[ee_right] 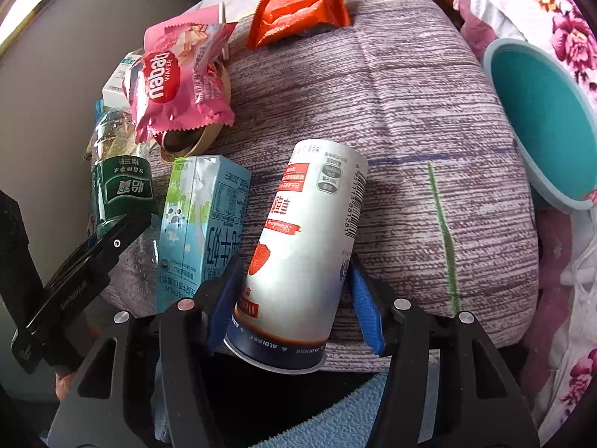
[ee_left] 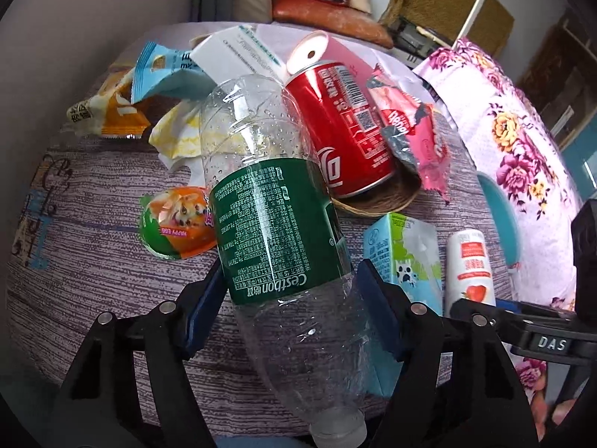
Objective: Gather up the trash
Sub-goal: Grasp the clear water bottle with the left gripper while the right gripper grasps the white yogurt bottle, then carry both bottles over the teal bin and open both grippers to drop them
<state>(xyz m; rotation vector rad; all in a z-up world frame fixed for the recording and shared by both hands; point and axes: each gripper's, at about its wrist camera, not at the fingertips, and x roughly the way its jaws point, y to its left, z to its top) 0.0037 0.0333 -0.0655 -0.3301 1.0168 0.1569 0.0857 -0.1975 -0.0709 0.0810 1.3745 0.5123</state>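
A clear plastic bottle [ee_left: 268, 205] with a green label lies tilted on the purple striped cloth [ee_left: 93, 186], cap toward the camera. My left gripper [ee_left: 291, 280] is shut on its lower body, a blue pad against each side. A white strawberry drink cup [ee_right: 309, 224] sits between the pads of my right gripper [ee_right: 294, 280], which is shut on it near its base. The same cup [ee_left: 470, 261] shows at the right of the left wrist view. The bottle [ee_right: 123, 186] and the left gripper's black frame [ee_right: 93, 261] show at the left of the right wrist view.
A blue milk carton [ee_right: 201, 216] stands between the two held items. Behind are a red can [ee_left: 335, 127], a pink wafer wrapper [ee_right: 179, 74], a tape roll [ee_right: 194, 138], an orange wrapper [ee_right: 298, 11], a toy egg pack [ee_left: 175, 220] and a blue wrapper [ee_left: 164, 71]. A teal basin [ee_right: 541, 119] sits right.
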